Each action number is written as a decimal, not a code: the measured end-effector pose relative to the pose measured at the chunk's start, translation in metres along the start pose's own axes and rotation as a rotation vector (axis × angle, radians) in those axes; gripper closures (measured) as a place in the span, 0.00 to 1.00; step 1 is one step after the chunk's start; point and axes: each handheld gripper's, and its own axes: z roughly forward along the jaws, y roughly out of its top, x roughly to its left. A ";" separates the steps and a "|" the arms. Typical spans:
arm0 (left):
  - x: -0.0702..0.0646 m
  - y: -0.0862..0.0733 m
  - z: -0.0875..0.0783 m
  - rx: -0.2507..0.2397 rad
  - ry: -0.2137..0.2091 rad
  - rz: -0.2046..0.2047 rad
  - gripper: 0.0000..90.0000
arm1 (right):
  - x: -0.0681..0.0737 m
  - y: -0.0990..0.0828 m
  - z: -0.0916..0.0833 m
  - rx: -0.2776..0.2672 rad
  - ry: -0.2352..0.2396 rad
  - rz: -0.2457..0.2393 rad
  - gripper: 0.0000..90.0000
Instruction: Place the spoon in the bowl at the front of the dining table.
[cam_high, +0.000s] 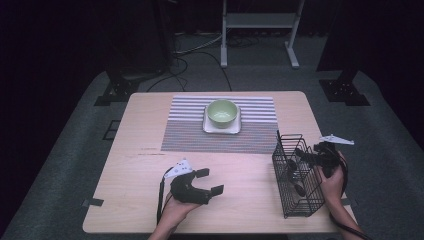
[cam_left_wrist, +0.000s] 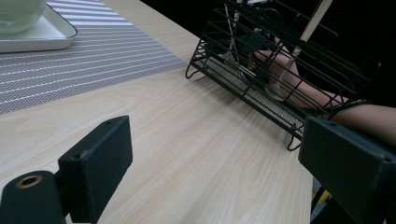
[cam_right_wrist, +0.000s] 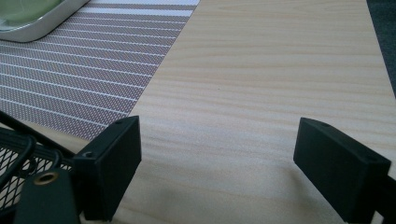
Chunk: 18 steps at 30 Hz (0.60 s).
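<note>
A black wire basket (cam_high: 295, 175) stands at the table's right front; in the left gripper view the basket (cam_left_wrist: 261, 51) holds several utensils, among them a pale wooden stick (cam_left_wrist: 312, 21). My right gripper (cam_high: 300, 160) sits just behind the basket's right side, held by a hand (cam_high: 334, 182). It is open, with bare table between its jaws (cam_right_wrist: 226, 163). My left gripper (cam_high: 210, 181) rests low over the front middle of the table, also open with nothing in it (cam_left_wrist: 224, 163). A green bowl (cam_high: 222, 113) sits on a white square plate (cam_high: 209, 127).
A striped placemat (cam_high: 185, 132) lies under the plate at the table's far middle. Bare wood spans the space between the mat and the front edge. The table's right edge (cam_high: 345, 200) runs close by the basket. Dark stands and cables are on the floor beyond.
</note>
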 end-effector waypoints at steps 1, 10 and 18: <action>-0.001 0.000 0.001 0.002 -0.003 0.001 0.10 | 0.000 0.000 0.000 0.000 0.000 0.000 0.16; -0.015 0.010 0.008 0.010 -0.034 0.014 0.10 | 0.000 0.000 0.000 -0.001 -0.001 0.000 0.16; -0.023 0.014 0.015 0.019 -0.047 0.028 0.10 | 0.000 0.000 0.000 0.000 0.000 -0.001 0.16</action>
